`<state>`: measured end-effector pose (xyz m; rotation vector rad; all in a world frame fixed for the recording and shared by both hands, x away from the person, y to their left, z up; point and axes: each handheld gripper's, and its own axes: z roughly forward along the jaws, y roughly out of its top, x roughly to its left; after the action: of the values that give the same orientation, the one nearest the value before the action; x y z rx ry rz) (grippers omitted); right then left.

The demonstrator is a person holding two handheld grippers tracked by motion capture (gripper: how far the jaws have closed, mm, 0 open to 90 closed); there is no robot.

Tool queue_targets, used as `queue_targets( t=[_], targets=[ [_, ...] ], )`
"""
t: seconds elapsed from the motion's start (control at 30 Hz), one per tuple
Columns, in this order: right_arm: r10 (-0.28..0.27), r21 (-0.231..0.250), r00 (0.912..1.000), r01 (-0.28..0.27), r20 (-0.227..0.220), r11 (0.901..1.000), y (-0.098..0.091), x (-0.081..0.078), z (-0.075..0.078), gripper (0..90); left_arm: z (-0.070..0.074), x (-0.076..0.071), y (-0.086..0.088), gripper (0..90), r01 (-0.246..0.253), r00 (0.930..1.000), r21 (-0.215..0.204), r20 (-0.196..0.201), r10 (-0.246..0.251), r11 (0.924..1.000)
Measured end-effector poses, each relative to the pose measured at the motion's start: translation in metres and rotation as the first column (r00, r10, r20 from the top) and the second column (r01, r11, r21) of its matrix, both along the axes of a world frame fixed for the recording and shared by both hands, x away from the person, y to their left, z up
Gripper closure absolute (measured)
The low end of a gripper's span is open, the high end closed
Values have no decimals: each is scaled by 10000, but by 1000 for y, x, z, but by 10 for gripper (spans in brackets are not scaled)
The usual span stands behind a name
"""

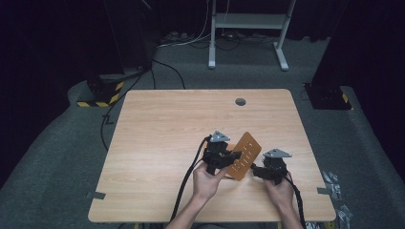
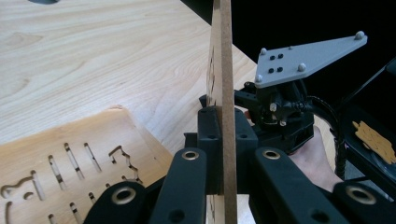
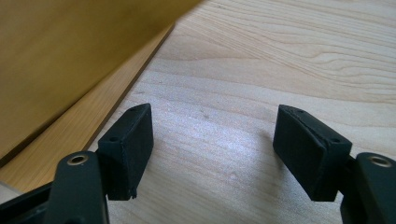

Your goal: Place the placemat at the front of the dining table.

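I have the left gripper (image 1: 234, 155) clamped on the thin wooden panel (image 1: 244, 156), jaws pressed flat on both faces near its edge; the panel stands tilted, lifted off the counter (image 1: 157, 124), directly between the two grippers. A second cut-out board (image 2: 70, 163) lies flat beside the panel, on the left gripper's side. The right gripper (image 3: 212, 151) sits just beside the panel, jaws wide and empty. My judgement: hold the clamp square and steady, then bring the right jaws onto the free edge before shifting anything, or the panel may twist.
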<state>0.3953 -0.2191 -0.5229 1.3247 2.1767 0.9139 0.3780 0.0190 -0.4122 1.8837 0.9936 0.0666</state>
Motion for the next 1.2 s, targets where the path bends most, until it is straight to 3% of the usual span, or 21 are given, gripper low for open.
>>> queue_targets(
  t=[0.5, 0.7, 0.87, 1.03, 1.13, 1.2],
  targets=[
    [28, 9, 10000, -28, -44, 10000, 0, 0, 0, 286, 14, 0, 20, 861, -474, 9968, 260, 652, 457, 9985],
    [80, -23, 10000, -80, -29, 10000, 0, 0, 0, 282, 15, 1, 29, 861, -618, 9956, 322, 723, 594, 9976],
    [82, -28, 10000, -82, -38, 10000, 0, 0, 0, 282, 16, -1, 34, 862, -699, 9928, 617, 1014, 634, 9956],
    [120, -47, 9999, -120, -15, 9999, -1, 0, 0, 282, 17, 1, 43, 862, -789, 9933, 566, 895, 737, 9953],
    [91, -19, 9999, -91, -58, 10000, 0, 0, 0, 282, 17, 4, 53, 862, -736, 9955, 241, 618, 720, 9970],
    [98, -24, 9999, -98, -51, 9999, 0, 0, 0, 282, 18, 5, 64, 861, -881, 9939, 134, 675, 870, 9960]
  ],
)
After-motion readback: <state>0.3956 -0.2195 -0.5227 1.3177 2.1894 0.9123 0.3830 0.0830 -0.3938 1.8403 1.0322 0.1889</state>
